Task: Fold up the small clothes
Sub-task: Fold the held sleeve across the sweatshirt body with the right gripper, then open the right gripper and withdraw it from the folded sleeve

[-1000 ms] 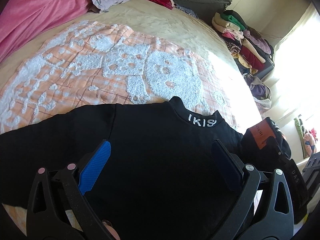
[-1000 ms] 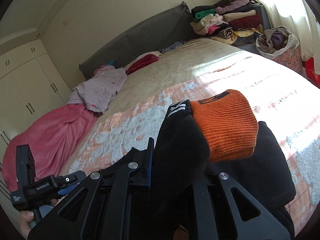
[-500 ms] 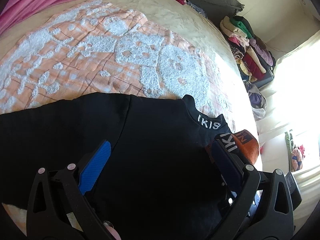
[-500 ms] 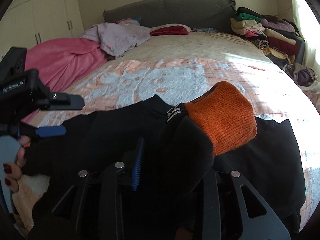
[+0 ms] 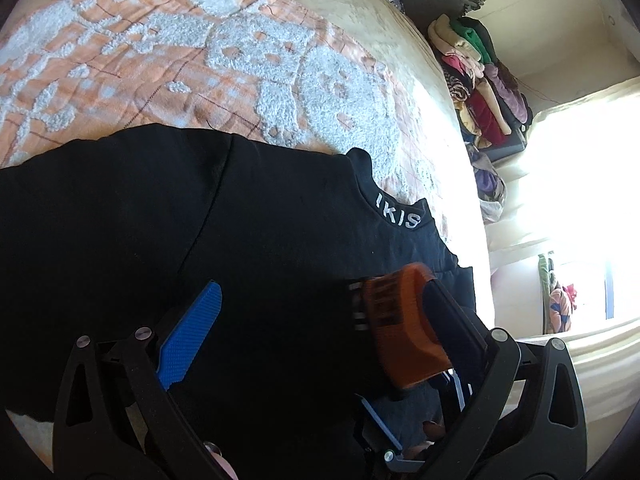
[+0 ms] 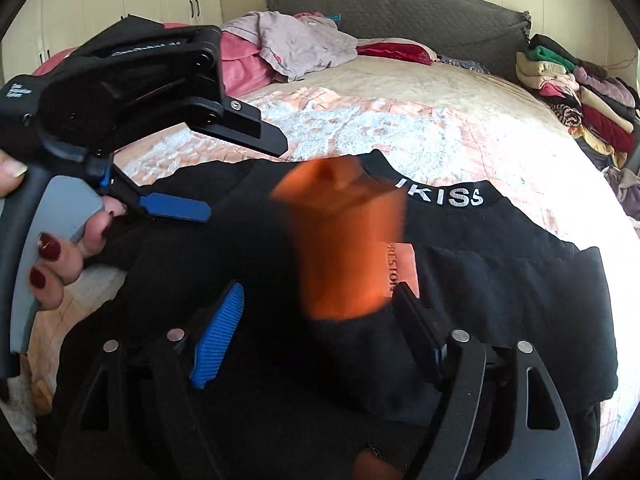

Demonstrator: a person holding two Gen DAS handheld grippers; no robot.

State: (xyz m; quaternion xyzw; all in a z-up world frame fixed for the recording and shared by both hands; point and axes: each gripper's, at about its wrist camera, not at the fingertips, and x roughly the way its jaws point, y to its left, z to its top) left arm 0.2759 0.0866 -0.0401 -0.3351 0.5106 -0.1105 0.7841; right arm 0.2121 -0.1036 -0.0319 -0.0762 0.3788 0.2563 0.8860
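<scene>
A black sweatshirt (image 5: 248,240) with white collar lettering lies flat on the orange-and-white bedspread (image 5: 160,60). One sleeve, ending in an orange cuff (image 6: 340,240), is laid across the sweatshirt's (image 6: 500,280) chest; the cuff is motion-blurred. My right gripper (image 6: 320,332) hangs over that sleeve with its jaws opening; the black sleeve cloth lies between them, and the blue pad (image 6: 218,340) stands apart from it. My left gripper (image 5: 320,320) is open just above the sweatshirt, with the orange cuff (image 5: 404,328) beside its right finger. It shows as the left gripper (image 6: 244,179) in a hand (image 6: 52,264) at the upper left.
A stack of folded clothes (image 6: 568,88) sits at the bed's far right corner. A lilac garment (image 6: 304,44) and a pink blanket (image 6: 240,68) lie by the grey headboard (image 6: 400,12). Cupboard doors (image 6: 160,0) stand at the back left. Bright window light (image 5: 580,200) washes out the bed's right edge.
The right gripper went from shut on the sleeve to open and rolled level, bringing the orange cuff over the chest. The left gripper sank closer to the sweatshirt.
</scene>
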